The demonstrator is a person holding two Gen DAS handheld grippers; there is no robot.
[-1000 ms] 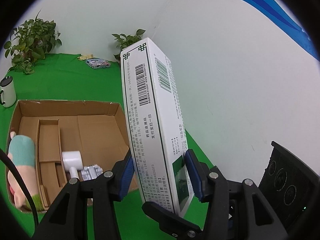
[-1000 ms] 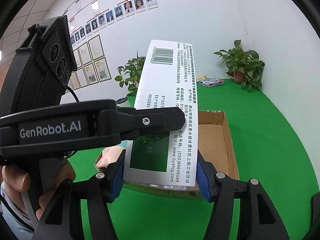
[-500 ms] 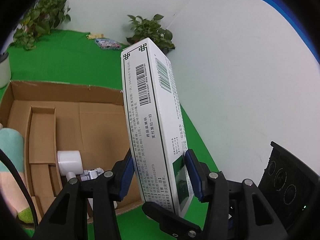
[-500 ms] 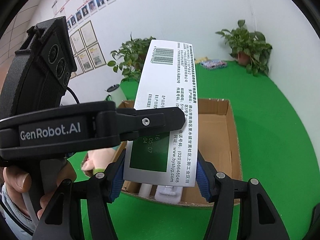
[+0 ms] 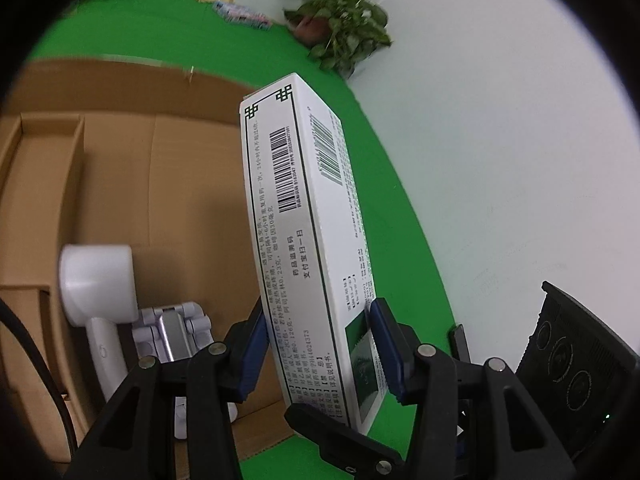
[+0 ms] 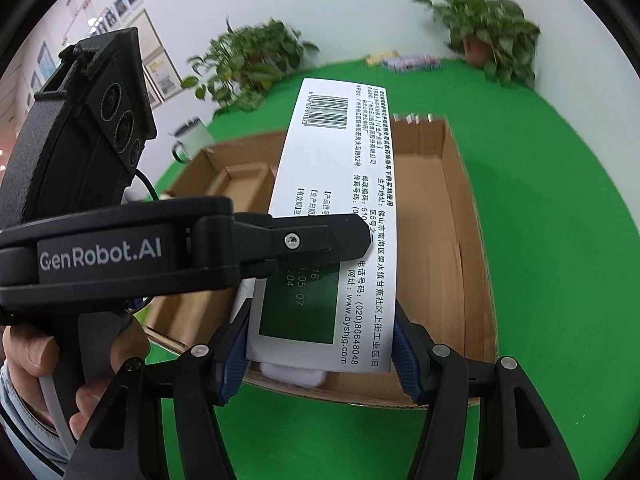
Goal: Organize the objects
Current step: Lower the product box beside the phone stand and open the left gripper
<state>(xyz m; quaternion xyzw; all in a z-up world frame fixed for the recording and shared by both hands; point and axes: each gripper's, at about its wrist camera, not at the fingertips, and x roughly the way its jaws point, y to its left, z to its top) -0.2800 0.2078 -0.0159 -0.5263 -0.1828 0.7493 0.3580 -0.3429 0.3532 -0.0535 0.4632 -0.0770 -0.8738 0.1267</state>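
Both tools pinch the same white medicine box (image 5: 308, 240) at its near end: the left tool (image 5: 320, 350) clamps its narrow sides, the right tool (image 6: 320, 354) its broad faces. Each tool tilts downward, holding the box slanted above the open cardboard box (image 6: 452, 216) on the green table (image 6: 560, 240). A hand (image 6: 36, 364) wraps the left tool's black handle, seen in the right wrist view.

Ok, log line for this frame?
phase: carrying | held: white box | left gripper: shut on box | right gripper: shut on box | below: carton
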